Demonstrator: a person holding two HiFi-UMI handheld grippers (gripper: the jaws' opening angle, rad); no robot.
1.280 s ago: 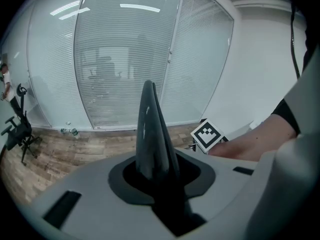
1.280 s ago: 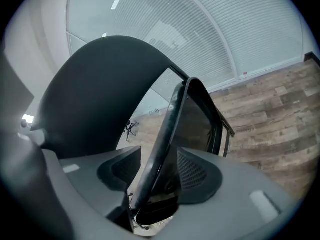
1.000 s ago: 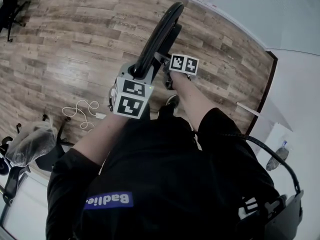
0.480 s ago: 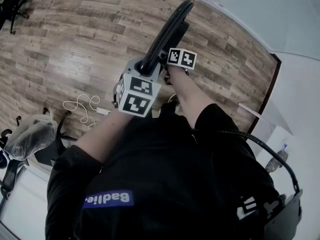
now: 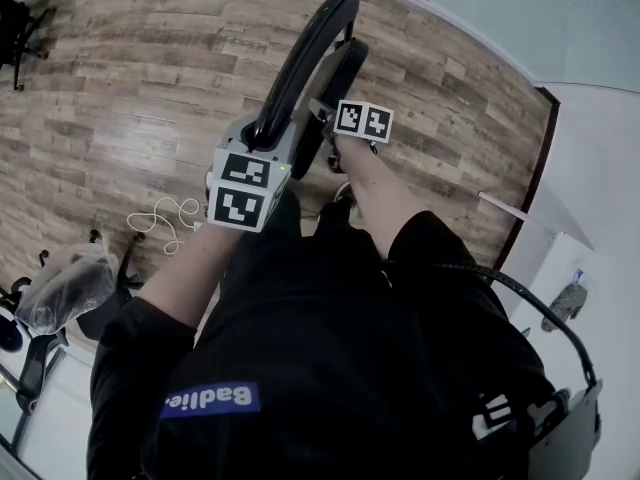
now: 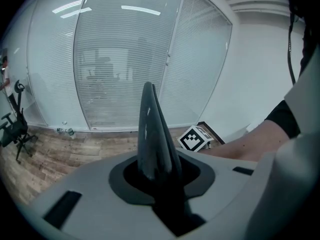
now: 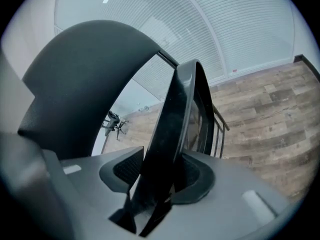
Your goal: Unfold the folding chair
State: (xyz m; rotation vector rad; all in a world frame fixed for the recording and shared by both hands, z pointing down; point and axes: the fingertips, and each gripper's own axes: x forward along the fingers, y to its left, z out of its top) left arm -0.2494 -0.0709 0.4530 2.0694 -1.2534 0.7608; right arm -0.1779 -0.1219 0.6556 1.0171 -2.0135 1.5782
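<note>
seen from above, the folding chair [image 5: 305, 63] stands upright at twelve o'clock, right in front of the person, its two dark panels slightly parted. open wood floor [image 5: 120, 98] spreads from nine to eleven o'clock of it. a loose white cable [image 5: 165, 218] lies on that floor at eight o'clock, near the person's left arm. farther out at seven o'clock, a wheeled chair [image 5: 105, 313] under a plastic bag [image 5: 60, 283] crowds the edge. another black chair [image 5: 18, 23] sits well apart at ten o'clock. a pale wall [image 5: 500, 18] closes off one to three o'clock, leaving only a strip of floor.
</note>
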